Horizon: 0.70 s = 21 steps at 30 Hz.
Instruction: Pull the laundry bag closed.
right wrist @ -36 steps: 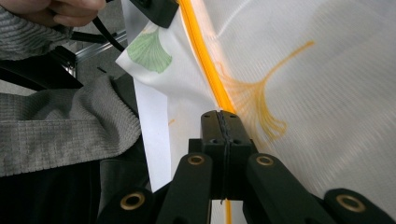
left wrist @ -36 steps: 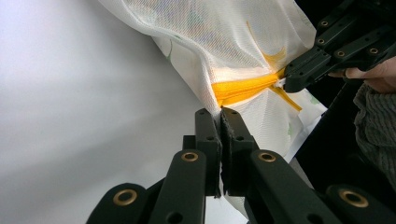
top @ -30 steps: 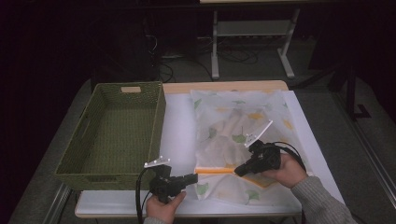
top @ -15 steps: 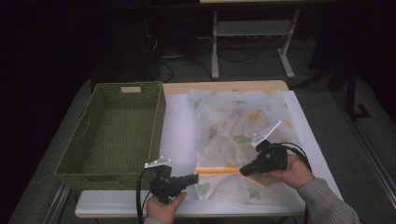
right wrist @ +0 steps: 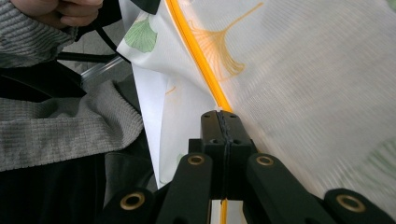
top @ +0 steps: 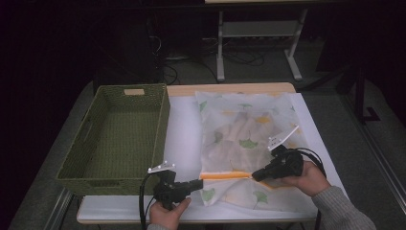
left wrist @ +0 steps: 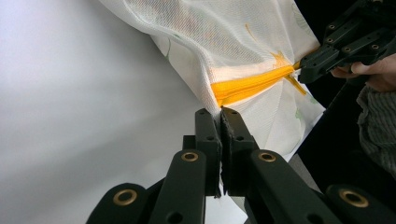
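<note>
The left hand-held gripper (top: 197, 182) had its jaws pressed together on the near-left corner of the mesh bag (top: 249, 139), just at the left end of the orange zipper (top: 225, 176). In the left gripper view the two black jaws met with a sliver of white mesh pinched between them, and the zipper ran away from them toward the other tool. The right hand-held gripper (top: 255, 175) was clamped on the zipper farther along, at what appeared to be the slider; the slider itself was hidden by the jaws. In the right gripper view the orange line ran straight out from between its closed jaws (right wrist: 224, 116). The bag lay flat on the white tabletop (top: 184, 139), stretching away beyond both tools, its leaf-printed fabric showing pale contents inside. The green woven basket (top: 160, 120) stood beyond the left hand-held gripper, off to its left and apart from the bag.
</note>
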Each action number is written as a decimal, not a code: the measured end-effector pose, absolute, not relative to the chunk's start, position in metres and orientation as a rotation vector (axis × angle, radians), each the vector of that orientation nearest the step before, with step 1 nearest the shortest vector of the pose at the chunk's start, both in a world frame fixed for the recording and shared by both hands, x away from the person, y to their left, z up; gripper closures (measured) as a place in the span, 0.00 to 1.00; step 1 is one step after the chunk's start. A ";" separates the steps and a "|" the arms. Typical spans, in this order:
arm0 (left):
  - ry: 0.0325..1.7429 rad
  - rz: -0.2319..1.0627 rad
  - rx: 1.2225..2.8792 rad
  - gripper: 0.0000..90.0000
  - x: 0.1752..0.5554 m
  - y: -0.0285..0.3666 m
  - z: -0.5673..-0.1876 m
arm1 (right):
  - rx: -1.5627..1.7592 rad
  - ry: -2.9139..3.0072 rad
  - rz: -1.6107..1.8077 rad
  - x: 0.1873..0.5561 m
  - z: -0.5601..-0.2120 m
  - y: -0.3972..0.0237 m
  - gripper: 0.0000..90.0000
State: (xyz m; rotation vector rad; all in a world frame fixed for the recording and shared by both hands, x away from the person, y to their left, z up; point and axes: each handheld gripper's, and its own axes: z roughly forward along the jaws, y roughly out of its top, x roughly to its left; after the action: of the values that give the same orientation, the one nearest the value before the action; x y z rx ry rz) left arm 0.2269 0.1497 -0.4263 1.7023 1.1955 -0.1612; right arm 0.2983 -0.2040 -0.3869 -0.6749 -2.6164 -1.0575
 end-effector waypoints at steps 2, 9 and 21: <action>1.195 -0.166 1.700 0.97 0.228 0.151 -0.426 | -0.684 -2.620 -1.058 0.297 -0.387 -0.208 1.00; 1.197 -0.151 1.713 0.97 0.227 0.149 -0.426 | -0.699 -2.628 -1.061 0.294 -0.386 -0.216 1.00; 1.193 -0.135 1.733 0.97 0.226 0.149 -0.424 | -0.713 -2.627 -1.085 0.291 -0.385 -0.230 1.00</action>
State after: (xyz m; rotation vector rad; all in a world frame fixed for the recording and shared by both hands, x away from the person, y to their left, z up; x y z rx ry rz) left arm 0.2264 0.1488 -0.4244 1.7330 1.1925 -0.1350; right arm 0.2911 -0.2297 -0.3849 -0.7131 -2.6272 -1.0850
